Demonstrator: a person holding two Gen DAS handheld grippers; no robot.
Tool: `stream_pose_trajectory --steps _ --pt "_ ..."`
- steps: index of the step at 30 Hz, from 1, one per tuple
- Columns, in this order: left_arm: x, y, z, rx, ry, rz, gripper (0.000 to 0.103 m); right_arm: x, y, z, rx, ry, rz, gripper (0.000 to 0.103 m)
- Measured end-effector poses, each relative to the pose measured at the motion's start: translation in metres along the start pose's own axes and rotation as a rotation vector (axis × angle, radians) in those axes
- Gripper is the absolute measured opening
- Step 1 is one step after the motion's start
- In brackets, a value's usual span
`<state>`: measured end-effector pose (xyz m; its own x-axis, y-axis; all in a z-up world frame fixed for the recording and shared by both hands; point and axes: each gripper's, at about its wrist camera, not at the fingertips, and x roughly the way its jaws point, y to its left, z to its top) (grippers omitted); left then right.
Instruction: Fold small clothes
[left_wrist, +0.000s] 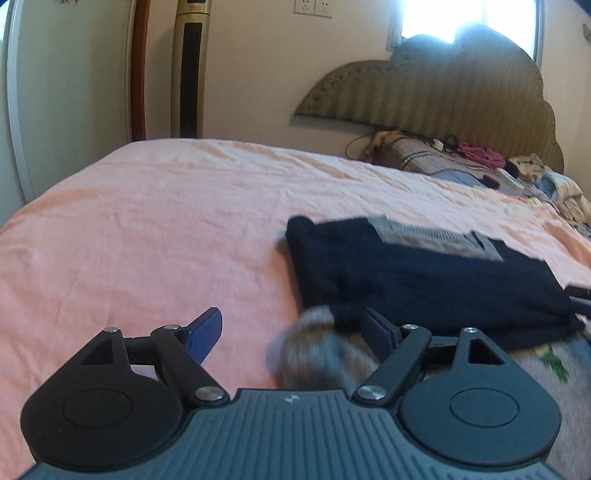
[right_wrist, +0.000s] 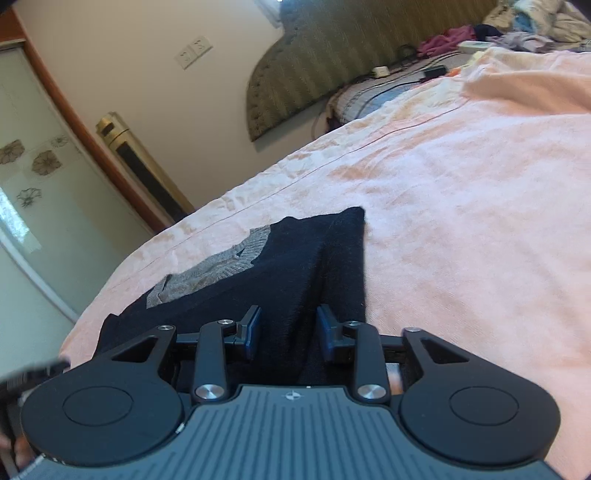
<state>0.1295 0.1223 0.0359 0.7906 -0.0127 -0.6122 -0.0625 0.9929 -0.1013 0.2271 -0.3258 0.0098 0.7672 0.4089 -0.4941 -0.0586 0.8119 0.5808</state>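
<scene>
A small dark navy sweater (left_wrist: 424, 280) with a grey ribbed collar (left_wrist: 417, 234) lies partly folded on the pink bed sheet (left_wrist: 166, 221). My left gripper (left_wrist: 295, 332) is open and empty at the sweater's near left corner, beside a blurred grey cuff (left_wrist: 317, 350). In the right wrist view the sweater (right_wrist: 295, 266) runs forward from my right gripper (right_wrist: 288, 328), whose jaws are open, with a fold of dark cloth lying between the fingers. The grey collar (right_wrist: 214, 269) shows on the left there.
A padded headboard (left_wrist: 443, 92) stands at the far end, with pillows and a pile of loose clothes (left_wrist: 517, 173) below it. A tall gold tower fan (left_wrist: 188, 70) and a door frame stand by the wall on the left. Cables and a charger (right_wrist: 432, 72) lie near the pillows.
</scene>
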Motion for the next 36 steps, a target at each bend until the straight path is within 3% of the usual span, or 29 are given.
stream_pose_trajectory --steps 1,2,3,4,7,8,9,10,11,12,15,20,22,23,24,25,26,27,34,36 --pt "-0.006 0.002 -0.011 0.005 0.016 -0.003 0.082 -0.015 -0.001 -0.001 0.015 -0.030 -0.002 0.073" --pt "-0.010 0.005 -0.019 -0.003 0.033 -0.006 0.082 -0.030 -0.001 -0.003 0.010 -0.058 -0.027 0.094" --pt "-0.014 0.010 -0.030 -0.031 0.057 -0.019 0.082 -0.042 -0.002 -0.006 -0.008 -0.073 -0.066 0.101" --pt "-0.015 0.015 -0.038 -0.064 0.080 -0.051 0.082 -0.052 -0.004 -0.009 -0.034 -0.055 -0.110 0.099" --pt "-0.019 0.004 -0.048 -0.023 0.050 -0.063 0.080 -0.057 -0.005 -0.023 -0.120 0.072 -0.183 0.081" --pt "-0.018 -0.001 -0.047 -0.001 0.056 -0.073 0.064 -0.056 -0.001 -0.030 -0.174 0.103 -0.207 0.069" --pt "-0.015 -0.008 -0.046 0.021 0.057 -0.082 0.034 -0.055 0.006 -0.037 -0.244 0.112 -0.233 0.059" --pt "-0.013 -0.012 -0.044 0.035 0.065 -0.083 0.020 -0.052 0.013 -0.044 -0.312 0.124 -0.251 0.053" --pt "-0.012 -0.015 -0.042 0.038 0.079 -0.077 0.006 -0.051 0.017 -0.047 -0.347 0.137 -0.255 0.032" --pt "-0.013 -0.014 -0.040 0.038 0.085 -0.070 0.005 -0.049 0.018 -0.046 -0.344 0.156 -0.246 0.009" --pt "-0.035 -0.004 -0.036 0.054 0.028 -0.001 0.004 -0.063 0.020 -0.042 -0.342 0.122 -0.240 0.009" --pt "-0.046 0.022 -0.058 0.006 0.098 -0.030 0.004 -0.071 0.000 -0.050 -0.264 0.109 -0.227 0.009" --pt "-0.056 0.026 -0.063 -0.041 0.113 -0.074 0.012 -0.076 0.001 -0.052 -0.208 0.108 -0.208 0.020" --pt "-0.062 0.030 -0.064 -0.078 0.140 -0.097 0.024 -0.083 0.002 -0.053 -0.179 0.117 -0.171 0.040" --pt "-0.069 0.036 -0.068 -0.127 0.154 -0.136 0.045 -0.091 0.004 -0.056 -0.161 0.127 -0.132 0.064" --pt "-0.076 0.042 -0.073 -0.178 0.157 -0.180 0.058 -0.100 0.006 -0.060 -0.152 0.141 -0.107 0.074" --pt "-0.086 0.048 -0.081 -0.238 0.158 -0.228 0.083 -0.109 0.007 -0.065 -0.143 0.167 -0.086 0.079" --pt "-0.094 0.053 -0.088 -0.280 0.160 -0.259 0.089 -0.118 0.006 -0.071 -0.129 0.200 -0.063 0.077" --pt "-0.131 0.065 -0.132 -0.462 0.246 -0.487 0.085 -0.177 -0.008 -0.112 0.006 0.316 0.075 0.075" --pt "-0.131 0.066 -0.135 -0.469 0.295 -0.510 0.059 -0.185 -0.007 -0.119 0.018 0.340 0.097 0.075"
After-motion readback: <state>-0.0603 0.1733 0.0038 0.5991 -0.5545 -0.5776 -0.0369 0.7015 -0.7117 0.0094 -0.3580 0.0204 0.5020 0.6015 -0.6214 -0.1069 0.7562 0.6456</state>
